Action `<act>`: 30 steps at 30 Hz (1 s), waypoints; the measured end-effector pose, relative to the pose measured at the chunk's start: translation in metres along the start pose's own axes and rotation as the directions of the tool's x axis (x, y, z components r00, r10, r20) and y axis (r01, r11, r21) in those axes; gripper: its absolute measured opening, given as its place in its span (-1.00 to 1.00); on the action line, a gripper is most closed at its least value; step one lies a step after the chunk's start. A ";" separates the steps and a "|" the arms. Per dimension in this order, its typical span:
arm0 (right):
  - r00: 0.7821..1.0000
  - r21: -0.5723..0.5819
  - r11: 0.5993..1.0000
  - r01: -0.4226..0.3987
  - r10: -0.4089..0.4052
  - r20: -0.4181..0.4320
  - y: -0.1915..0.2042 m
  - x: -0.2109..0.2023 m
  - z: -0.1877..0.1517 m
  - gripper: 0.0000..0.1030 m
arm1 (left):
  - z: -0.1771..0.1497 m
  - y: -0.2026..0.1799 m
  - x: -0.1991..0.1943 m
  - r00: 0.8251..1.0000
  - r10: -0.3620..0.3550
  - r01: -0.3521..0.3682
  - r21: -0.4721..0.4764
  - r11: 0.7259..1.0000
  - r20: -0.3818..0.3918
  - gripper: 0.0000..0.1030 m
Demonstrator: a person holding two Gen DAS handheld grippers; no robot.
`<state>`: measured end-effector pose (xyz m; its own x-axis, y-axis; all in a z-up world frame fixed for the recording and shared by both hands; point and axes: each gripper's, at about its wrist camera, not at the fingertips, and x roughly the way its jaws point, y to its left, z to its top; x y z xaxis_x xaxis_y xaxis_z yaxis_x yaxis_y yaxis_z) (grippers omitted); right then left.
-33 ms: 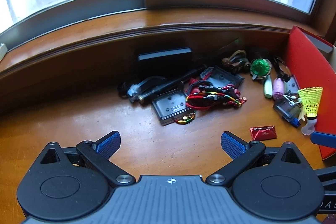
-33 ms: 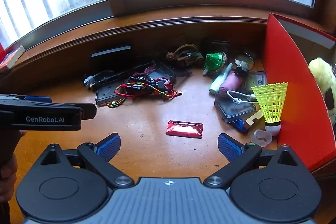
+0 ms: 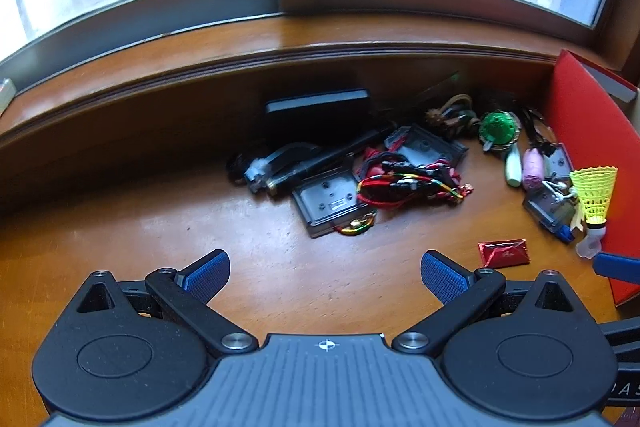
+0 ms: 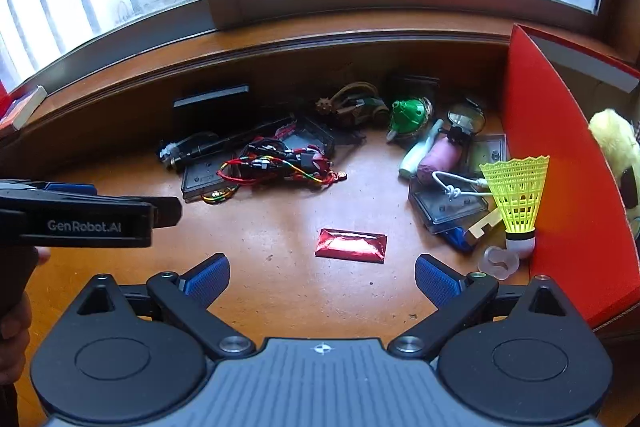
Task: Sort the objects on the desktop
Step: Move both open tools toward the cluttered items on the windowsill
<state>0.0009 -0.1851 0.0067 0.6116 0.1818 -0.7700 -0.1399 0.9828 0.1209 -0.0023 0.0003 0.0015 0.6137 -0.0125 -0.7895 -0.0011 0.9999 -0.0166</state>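
Note:
Desk clutter lies on the wooden desktop (image 3: 200, 227). A tangle of red wires (image 3: 404, 183) rests on clear plastic cases (image 3: 328, 203). A red foil packet (image 4: 352, 245) lies just ahead of my right gripper (image 4: 322, 271), which is open and empty. A yellow shuttlecock (image 4: 516, 195) stands upright against the red box (image 4: 560, 187). A green toy top (image 4: 408, 115), a pink roll (image 4: 438, 157) and a pale tube (image 4: 418, 153) lie further back. My left gripper (image 3: 324, 267) is open and empty over bare wood, short of the wire pile.
A black box (image 3: 316, 107) stands against the raised window ledge (image 3: 280, 43) behind the clutter. A yellow plush thing (image 4: 616, 147) sits inside the red box. The left gripper's body (image 4: 88, 211) crosses the left side of the right wrist view, with a hand below it.

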 end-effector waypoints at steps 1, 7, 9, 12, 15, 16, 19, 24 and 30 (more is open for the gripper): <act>1.000 0.006 1.000 -0.006 0.006 -0.011 -0.003 0.002 -0.001 0.88 | 0.000 0.000 -0.001 1.000 -0.007 0.007 -0.005 1.000 0.004 1.00; 0.997 0.031 0.999 -0.045 0.047 -0.061 -0.015 0.012 -0.010 0.82 | 0.004 0.006 0.006 1.000 -0.011 0.010 -0.038 0.999 -0.028 1.00; 0.996 0.022 0.998 -0.055 0.057 -0.064 -0.013 0.016 -0.013 0.82 | 0.004 0.012 0.007 0.999 -0.014 0.013 -0.044 0.999 -0.029 1.00; 0.997 0.022 0.998 -0.058 0.059 -0.049 -0.013 0.019 -0.010 0.79 | 0.011 0.008 0.008 0.999 0.017 -0.019 -0.052 0.998 -0.039 1.00; 0.998 0.026 0.998 -0.051 0.052 -0.034 -0.018 0.026 -0.004 0.76 | 0.017 0.005 0.011 0.998 0.045 -0.047 -0.060 0.997 -0.039 1.00; 0.998 0.027 0.998 -0.049 0.050 -0.030 -0.019 0.028 -0.002 0.76 | 0.020 0.005 0.013 0.998 0.050 -0.053 -0.063 0.997 -0.039 1.00; 0.999 0.030 0.999 -0.043 0.043 -0.015 -0.024 0.035 0.004 0.76 | 0.027 0.004 0.018 0.997 0.064 -0.066 -0.066 0.996 -0.032 1.00; 0.999 0.035 0.999 -0.031 0.031 0.008 -0.031 0.048 0.014 0.74 | 0.040 0.000 0.027 0.997 0.082 -0.082 -0.062 0.995 -0.008 1.00; 1.000 0.030 1.000 -0.006 0.006 0.029 -0.032 0.065 0.027 0.73 | 0.058 -0.009 0.045 0.996 0.085 -0.085 -0.061 0.995 0.008 1.00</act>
<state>0.0661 -0.2036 -0.0306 0.6331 0.1882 -0.7508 -0.1202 0.9821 0.1448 0.0715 -0.0092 0.0014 0.6177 0.0728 -0.7830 -0.1010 0.9948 0.0129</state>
